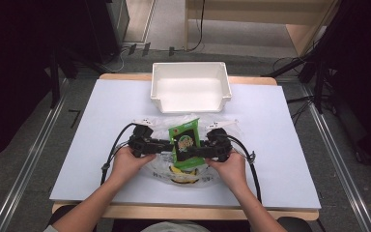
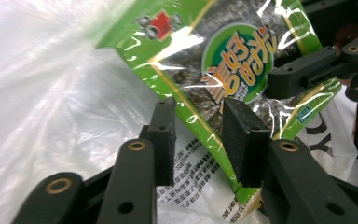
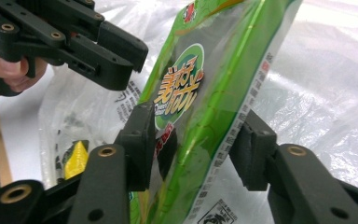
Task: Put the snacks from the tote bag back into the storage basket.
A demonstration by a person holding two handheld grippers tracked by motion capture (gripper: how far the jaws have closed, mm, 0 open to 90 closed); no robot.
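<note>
A green snack packet (image 1: pixel 186 140) stands upright over a clear plastic bag (image 1: pixel 183 173) at the middle of the table. My left gripper (image 1: pixel 166 145) comes at it from the left. In the left gripper view its jaws (image 2: pixel 200 135) stand apart around the packet's lower edge (image 2: pixel 214 79), with a gap at each pad. My right gripper (image 1: pixel 199 152) comes from the right. In the right gripper view (image 3: pixel 196 144) both pads lie against the packet (image 3: pixel 200 93), one on its face and one on its seam edge. The left gripper (image 3: pixel 98 51) shows there too, off the packet.
A white open-fronted bin (image 1: pixel 191 87) stands at the table's far edge, just behind the bag. The white table top (image 1: pixel 280 145) spreads out to both sides. The bag (image 2: pixel 51 93) holds a yellow-printed item (image 3: pixel 77 158) near the person's hands.
</note>
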